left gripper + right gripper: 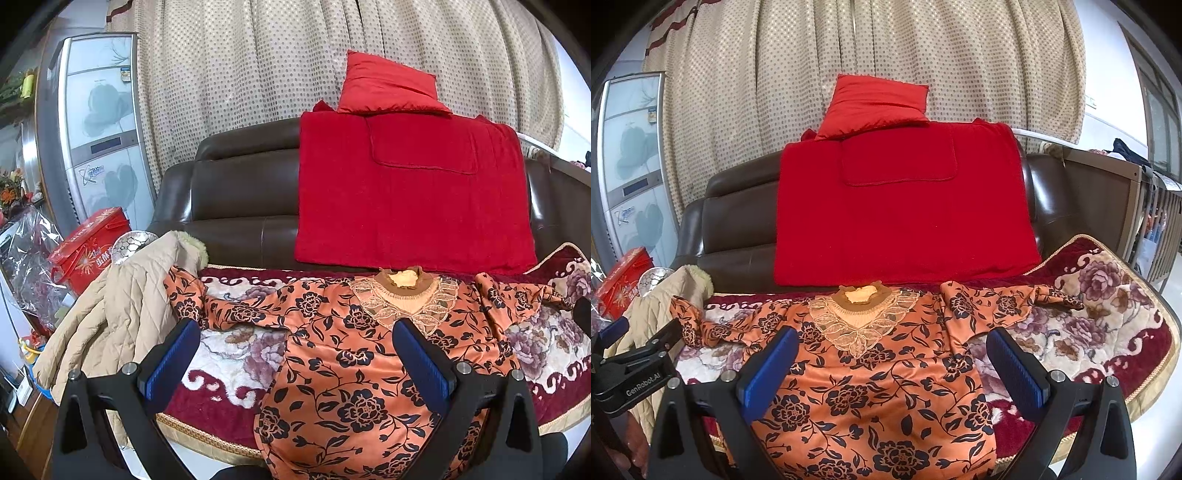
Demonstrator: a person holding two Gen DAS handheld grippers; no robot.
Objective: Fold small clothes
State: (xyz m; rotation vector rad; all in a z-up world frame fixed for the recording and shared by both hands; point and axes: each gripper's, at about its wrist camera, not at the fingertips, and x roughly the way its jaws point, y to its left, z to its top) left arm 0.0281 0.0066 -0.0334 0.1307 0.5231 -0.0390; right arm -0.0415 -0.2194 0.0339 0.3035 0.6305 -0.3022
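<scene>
Orange floral top: soft, slippery-looking, light; best pinched at sleeve ends/shoulders; left gripper & right gripper wide open, empty.

Bright, even light, sharp, fisheye-warped edges

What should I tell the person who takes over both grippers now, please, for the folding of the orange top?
Left gripper: open, empty, above the top's left side.
Right gripper: open, empty, above its right side.
Orange floral top: lies flat, front up, on the flowered blanket; lace collar toward the sofa back, both sleeves spread outward, hem over the front edge.
Done: top laid out.
Left: every fold; probably sleeves first.
</scene>
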